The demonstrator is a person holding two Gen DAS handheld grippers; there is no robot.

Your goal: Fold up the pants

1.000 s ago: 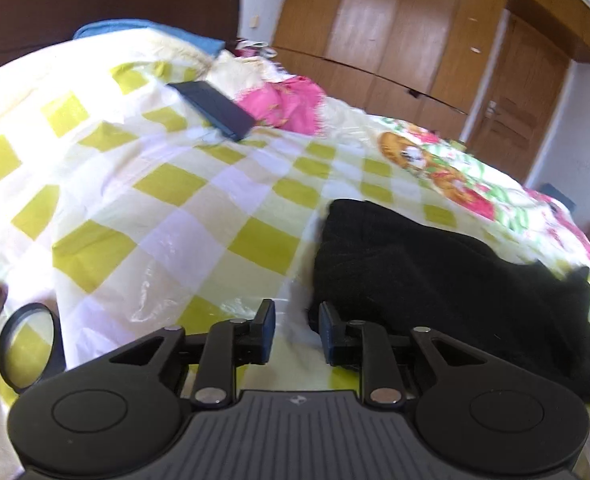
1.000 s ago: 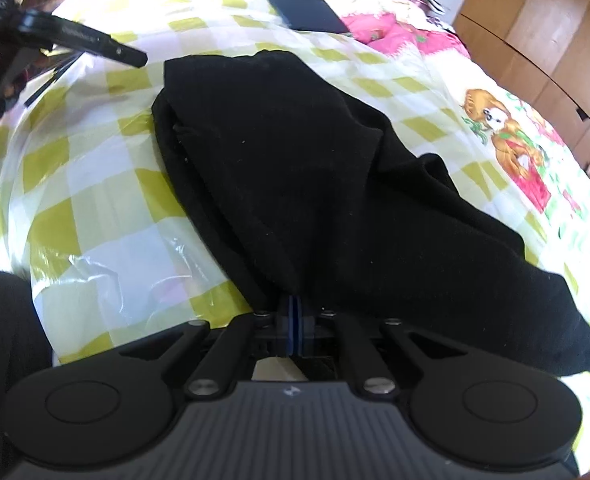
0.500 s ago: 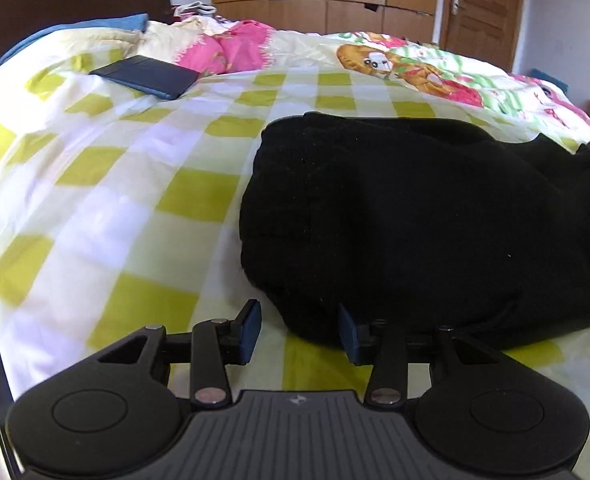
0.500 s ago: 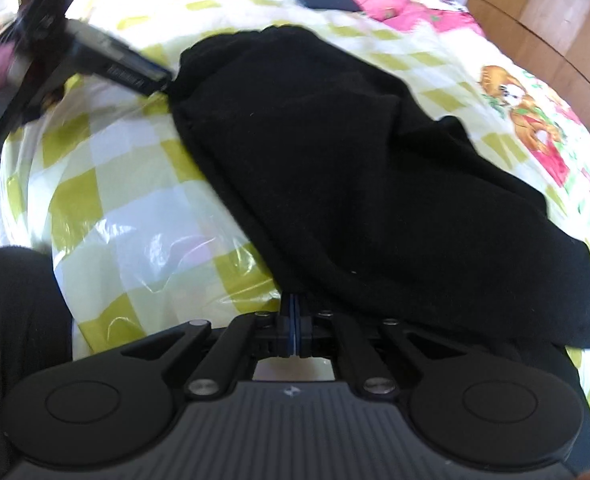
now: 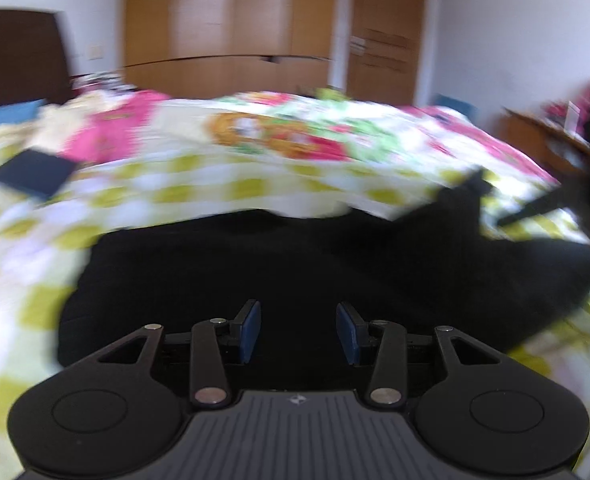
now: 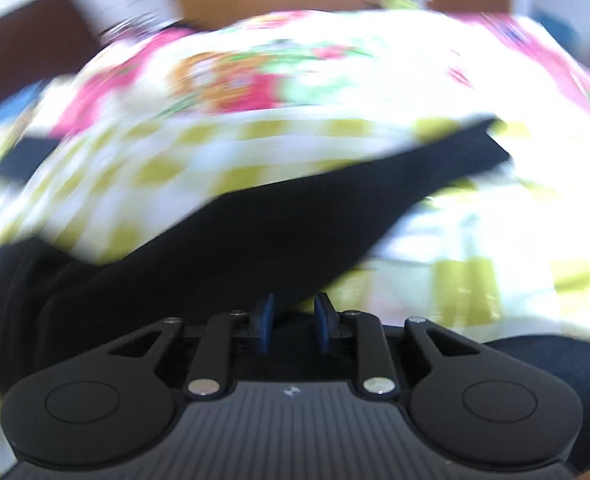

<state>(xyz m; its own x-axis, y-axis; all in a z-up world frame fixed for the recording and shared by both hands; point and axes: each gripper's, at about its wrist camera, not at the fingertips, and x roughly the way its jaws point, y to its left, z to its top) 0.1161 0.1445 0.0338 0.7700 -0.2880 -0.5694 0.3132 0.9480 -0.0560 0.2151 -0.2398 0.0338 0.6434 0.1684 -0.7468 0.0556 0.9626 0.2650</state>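
Observation:
The black pants [image 5: 295,264] lie bunched on the bed with the yellow-checked cover [image 5: 27,240]. In the left wrist view, my left gripper [image 5: 298,330] is open, its blue pads wide apart right over the near edge of the pants. In the right wrist view the pants [image 6: 255,232] stretch from lower left to upper right. My right gripper [image 6: 293,322] is open with a small gap, at the near edge of the cloth, holding nothing. Both views are blurred by motion.
A dark flat case [image 5: 31,174] and a pink cloth [image 5: 111,132] lie on the far left of the bed. A floral sheet [image 5: 279,136] covers the far side. A wooden wardrobe [image 5: 231,28] stands behind, a small wooden table [image 5: 551,144] at right.
My right gripper has let go of the pants and opened; it was shut on the cloth edge. My left gripper has opened wider and moved right, over the pants. Both cameras swung sharply.

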